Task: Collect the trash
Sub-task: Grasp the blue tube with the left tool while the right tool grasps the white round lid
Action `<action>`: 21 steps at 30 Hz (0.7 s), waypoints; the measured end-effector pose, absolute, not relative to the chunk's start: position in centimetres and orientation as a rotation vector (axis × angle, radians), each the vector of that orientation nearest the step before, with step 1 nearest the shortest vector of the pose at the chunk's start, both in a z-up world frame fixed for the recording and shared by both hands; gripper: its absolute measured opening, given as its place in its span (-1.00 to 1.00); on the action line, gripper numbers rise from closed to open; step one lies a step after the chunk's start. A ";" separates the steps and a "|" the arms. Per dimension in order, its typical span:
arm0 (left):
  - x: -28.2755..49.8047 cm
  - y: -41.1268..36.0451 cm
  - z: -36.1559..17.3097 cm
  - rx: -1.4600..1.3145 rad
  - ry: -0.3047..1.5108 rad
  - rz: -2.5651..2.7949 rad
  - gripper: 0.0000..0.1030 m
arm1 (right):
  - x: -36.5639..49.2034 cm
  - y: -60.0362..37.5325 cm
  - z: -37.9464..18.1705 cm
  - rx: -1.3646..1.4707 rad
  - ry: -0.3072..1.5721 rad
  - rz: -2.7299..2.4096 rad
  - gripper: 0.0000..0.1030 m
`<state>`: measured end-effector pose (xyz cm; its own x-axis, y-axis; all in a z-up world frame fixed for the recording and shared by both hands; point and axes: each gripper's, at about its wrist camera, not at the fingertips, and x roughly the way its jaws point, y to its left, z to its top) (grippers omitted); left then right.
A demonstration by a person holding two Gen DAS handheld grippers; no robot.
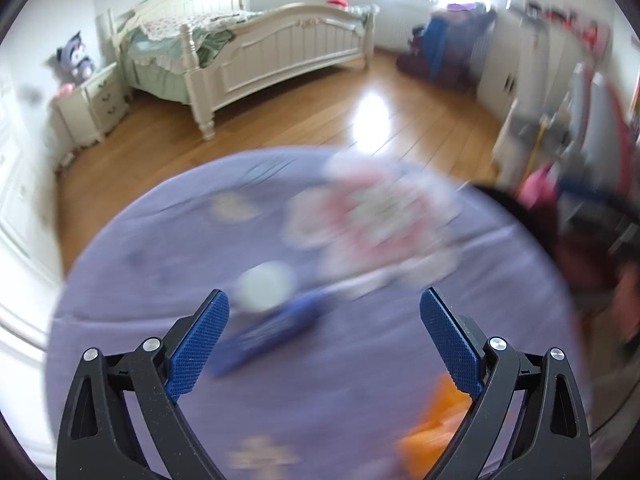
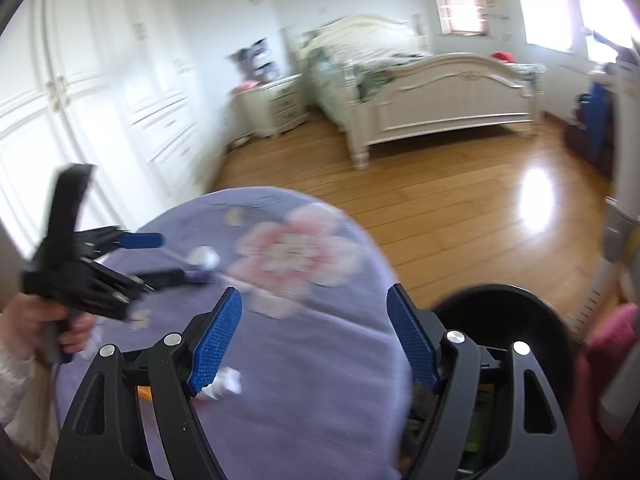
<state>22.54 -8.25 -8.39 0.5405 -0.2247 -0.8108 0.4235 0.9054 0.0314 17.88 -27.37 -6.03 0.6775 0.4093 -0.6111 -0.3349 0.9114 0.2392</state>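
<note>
Both grippers empty — left gripper (image 1: 325,308) spread wide above white paper wad (image 1: 265,286) and blue wrapper (image 1: 272,330) on purple tablecloth (image 1: 160,248); right gripper (image 2: 314,312) spread near black bin (image 2: 500,316). Step seemed between pickups; next move likely: lower left jaws astride wad, squeeze.

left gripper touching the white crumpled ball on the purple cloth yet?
Apart. The left wrist view shows the left gripper wide open with nothing between its pads; the white ball lies beyond the left fingertip, though blur hides the exact gap.

Your round worktop (image 2: 320,380), under purple flowered cloth, carries a white paper wad (image 2: 228,384), a blurred blue wrapper (image 1: 272,332) and an orange scrap (image 1: 436,432).
</note>
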 end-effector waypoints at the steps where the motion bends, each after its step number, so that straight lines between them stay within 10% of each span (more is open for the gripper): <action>1: 22.9 -7.2 -9.2 0.276 0.925 -0.389 0.78 | 18.7 -25.8 -5.9 0.102 0.726 0.451 0.44; 5: 24.1 -5.9 -11.1 0.353 0.939 -0.464 0.51 | 21.1 -21.5 -6.3 0.057 0.778 0.537 0.28; 11: 24.7 -5.1 -12.2 0.337 0.942 -0.547 -0.64 | 24.2 -16.9 -7.9 0.004 0.854 0.613 0.14; 21: 20.4 0.7 -11.9 0.150 0.980 -0.478 -0.76 | 28.3 -9.3 -11.0 -0.122 0.913 0.680 0.14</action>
<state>20.37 0.69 -11.89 0.4630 -0.3210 -0.8262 0.4534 0.8867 -0.0904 28.32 -9.34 -11.03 0.4193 0.4912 -0.7635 -0.5911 0.7860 0.1811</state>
